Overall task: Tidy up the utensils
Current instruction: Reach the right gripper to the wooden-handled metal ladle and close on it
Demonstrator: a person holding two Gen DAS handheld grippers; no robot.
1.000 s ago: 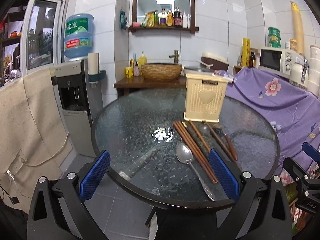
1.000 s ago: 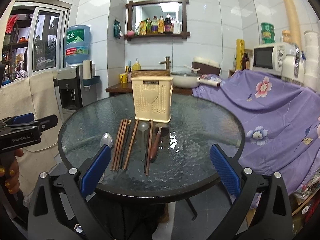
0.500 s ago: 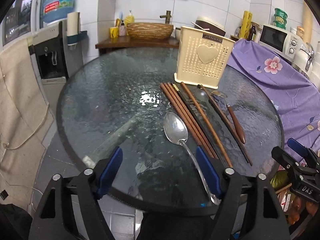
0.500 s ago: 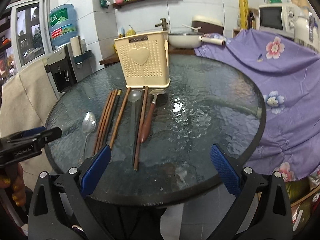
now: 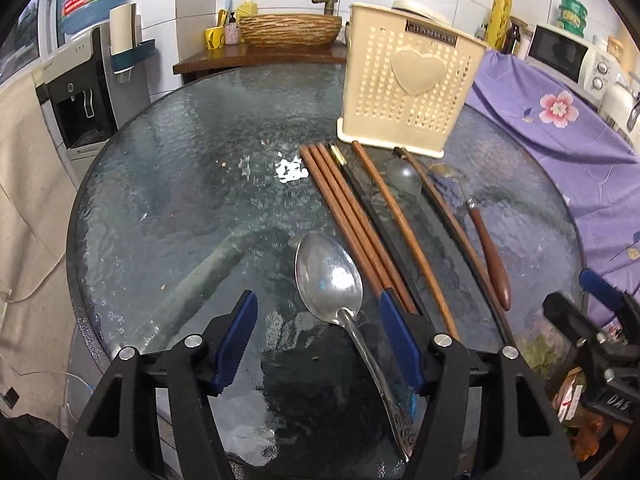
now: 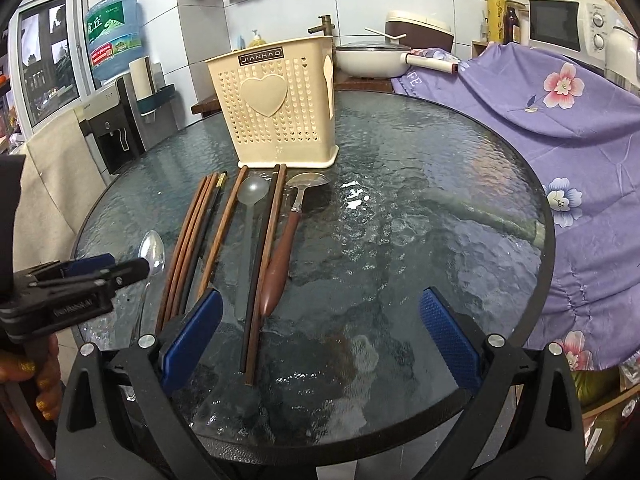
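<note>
A metal spoon (image 5: 329, 280) lies on the round glass table (image 5: 180, 208), its handle running toward me between my left gripper's (image 5: 318, 328) open fingers. Beside it lie several wooden chopsticks (image 5: 348, 216), a clear plastic spoon (image 5: 403, 170) and a wooden-handled spoon (image 5: 490, 256). A cream utensil holder (image 5: 408, 88) stands behind them. My right gripper (image 6: 320, 328) is open and empty over the table's near edge, with the chopsticks (image 6: 192, 236), the wooden-handled spoon (image 6: 280, 260) and the holder (image 6: 276, 108) ahead. The metal spoon (image 6: 152, 252) shows at left, by the left gripper (image 6: 80, 284).
A purple flowered cloth (image 6: 560, 120) covers a counter right of the table, with a microwave (image 6: 560, 24) behind. A water dispenser (image 5: 80, 100) and a beige cloth (image 5: 24, 200) stand at left. A wooden sideboard with a basket sink (image 5: 290, 32) is behind.
Both grippers have moved forward and down toward the table. My left gripper now straddles the metal spoon's handle. Both stay open.
</note>
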